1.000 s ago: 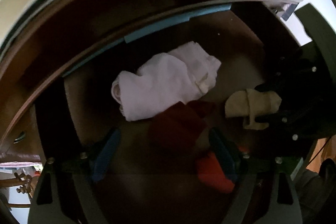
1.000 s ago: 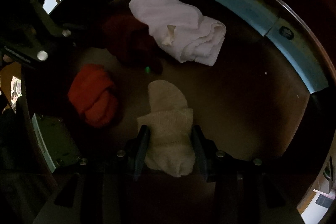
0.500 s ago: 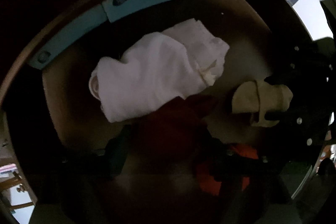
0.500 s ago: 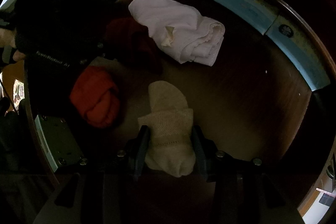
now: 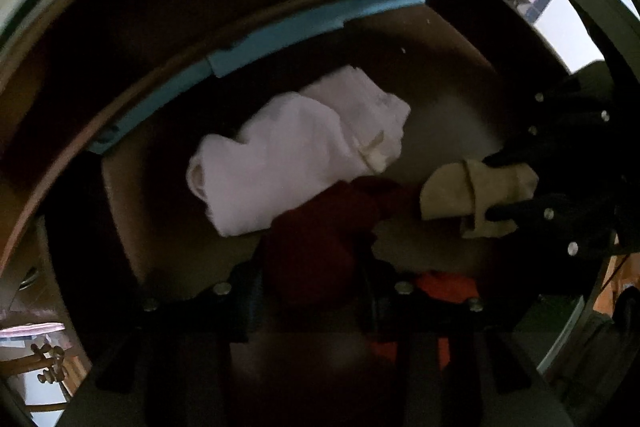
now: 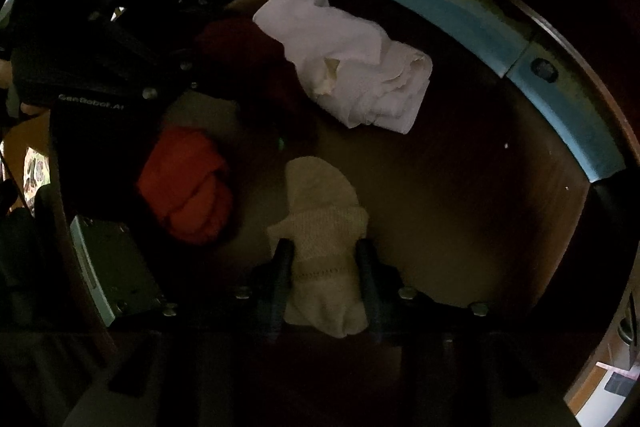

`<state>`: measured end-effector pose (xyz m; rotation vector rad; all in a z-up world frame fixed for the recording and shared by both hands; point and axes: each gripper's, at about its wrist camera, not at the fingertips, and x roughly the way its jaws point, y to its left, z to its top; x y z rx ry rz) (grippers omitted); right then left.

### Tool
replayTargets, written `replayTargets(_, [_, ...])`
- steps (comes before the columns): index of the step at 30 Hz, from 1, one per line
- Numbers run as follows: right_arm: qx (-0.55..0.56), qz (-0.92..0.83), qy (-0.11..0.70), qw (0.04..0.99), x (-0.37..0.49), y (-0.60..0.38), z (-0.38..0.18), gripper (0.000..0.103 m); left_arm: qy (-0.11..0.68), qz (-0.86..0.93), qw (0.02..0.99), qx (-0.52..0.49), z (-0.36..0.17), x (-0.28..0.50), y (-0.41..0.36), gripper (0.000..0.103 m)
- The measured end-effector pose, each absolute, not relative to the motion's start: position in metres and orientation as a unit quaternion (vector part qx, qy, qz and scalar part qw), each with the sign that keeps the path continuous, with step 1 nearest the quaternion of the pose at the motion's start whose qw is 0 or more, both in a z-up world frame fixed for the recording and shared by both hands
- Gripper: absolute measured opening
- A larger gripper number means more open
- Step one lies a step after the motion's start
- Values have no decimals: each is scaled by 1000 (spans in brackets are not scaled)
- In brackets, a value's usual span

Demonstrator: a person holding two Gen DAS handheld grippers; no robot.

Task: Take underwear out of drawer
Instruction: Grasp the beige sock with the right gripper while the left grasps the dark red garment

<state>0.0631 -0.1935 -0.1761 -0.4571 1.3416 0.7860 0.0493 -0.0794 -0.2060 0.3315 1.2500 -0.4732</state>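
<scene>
Left gripper (image 5: 312, 291) pulled back since half a second ago, fingers now closed on the dark red garment (image 5: 320, 227) beside the white bundle (image 5: 296, 159). Right gripper (image 6: 324, 283) unchanged, pinching the cream underwear (image 6: 320, 227) low in the drawer (image 6: 460, 211). Brown drawer floor, blue strip (image 6: 472, 15) along the back, orange roll (image 6: 188, 187) at left.

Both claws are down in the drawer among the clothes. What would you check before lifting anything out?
1. Right claw around the cream piece: ok, fingers on both sides.
2. Left claw around the dark red piece: ok.
3. Both grips firm enough: cannot tell.
4. White bundle free of the red piece: not ok, they overlap.
5. Orange piece outside both claws: ok.
</scene>
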Motion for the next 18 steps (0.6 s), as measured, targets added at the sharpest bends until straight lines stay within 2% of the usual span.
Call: replayTargets(18, [-174,355,540,743,55,-212,-149,33,506,-198,831,118,-175,42,-41,38])
